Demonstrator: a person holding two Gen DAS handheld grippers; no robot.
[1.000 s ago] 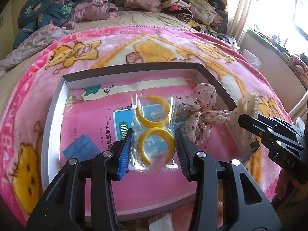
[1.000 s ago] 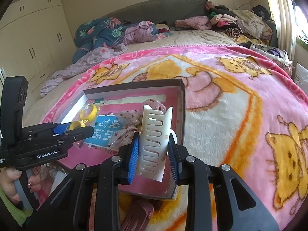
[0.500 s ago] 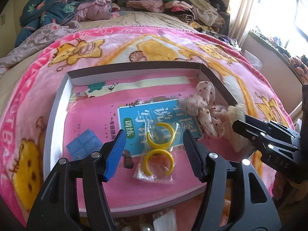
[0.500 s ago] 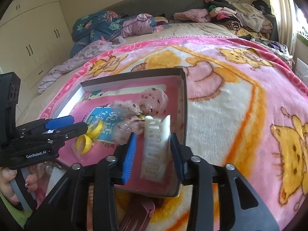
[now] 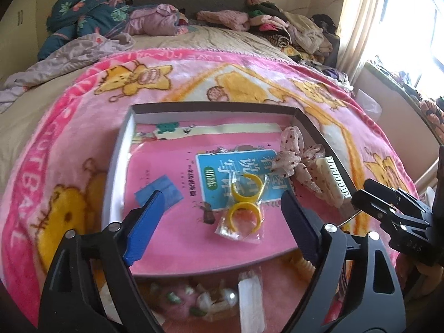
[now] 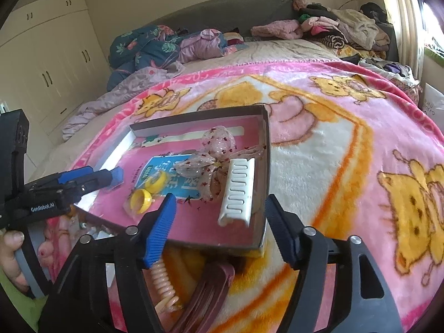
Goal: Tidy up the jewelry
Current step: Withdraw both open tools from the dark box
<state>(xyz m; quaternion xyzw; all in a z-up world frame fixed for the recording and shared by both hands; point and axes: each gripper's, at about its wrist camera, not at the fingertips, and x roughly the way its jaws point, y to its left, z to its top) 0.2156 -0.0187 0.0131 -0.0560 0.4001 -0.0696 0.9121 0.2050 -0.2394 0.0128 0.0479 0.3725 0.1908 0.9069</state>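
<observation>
Left hand-held gripper [image 5: 219, 216] opening, bagged yellow rings [image 5: 244, 208] released since 1 second ago, now lying in the shallow box [image 5: 119, 149] on the bed, right hand-held gripper [image 6: 219, 222] opening, cream hair clip [image 6: 238, 191] dropped against box's right wall, items before the box blurred, partly hidden.

Each wrist camera looks forward and downward along its own fingers, close above the bed. Both views share the shallow tray [image 5: 122, 144] [image 6: 265, 149], seen from its near edge.
</observation>
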